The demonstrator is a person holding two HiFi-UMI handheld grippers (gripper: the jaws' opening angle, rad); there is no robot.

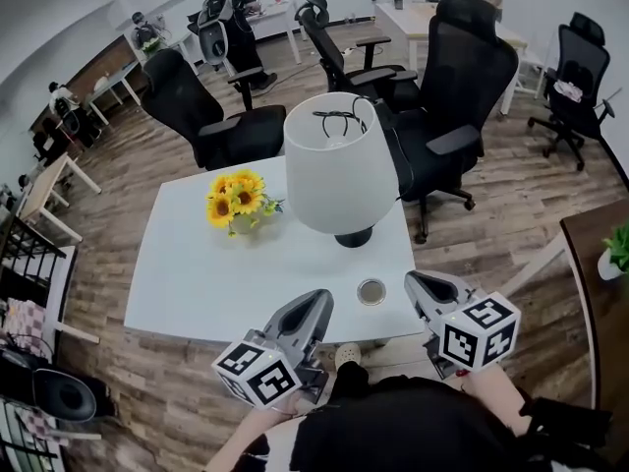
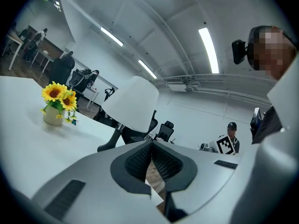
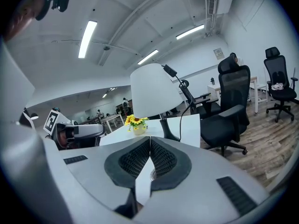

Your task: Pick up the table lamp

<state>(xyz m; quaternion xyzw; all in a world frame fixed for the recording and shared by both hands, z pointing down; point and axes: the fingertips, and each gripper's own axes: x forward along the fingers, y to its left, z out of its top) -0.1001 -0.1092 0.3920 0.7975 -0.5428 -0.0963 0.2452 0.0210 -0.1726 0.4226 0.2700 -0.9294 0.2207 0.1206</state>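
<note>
On the tabletop (image 1: 197,283) the table lamp (image 1: 339,165) stands toward 1 o'clock. The vase of sunflowers (image 1: 236,205) is at its 9 o'clock, a small round object (image 1: 371,291) at its 6 o'clock, and office chairs (image 1: 462,77) behind at 12.

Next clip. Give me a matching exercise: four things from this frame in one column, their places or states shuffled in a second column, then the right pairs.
Things:
1. table lamp
2. sunflowers
3. small round disc
4. left gripper

Places or states:
A. jaws shut, nothing between them
B. lies flat on the table, in front of the lamp's base
C. yellow, left of the lamp in the head view
D. stands upright, white shade, dark base

Pairs: 1-D, 2-C, 3-B, 4-A
</note>
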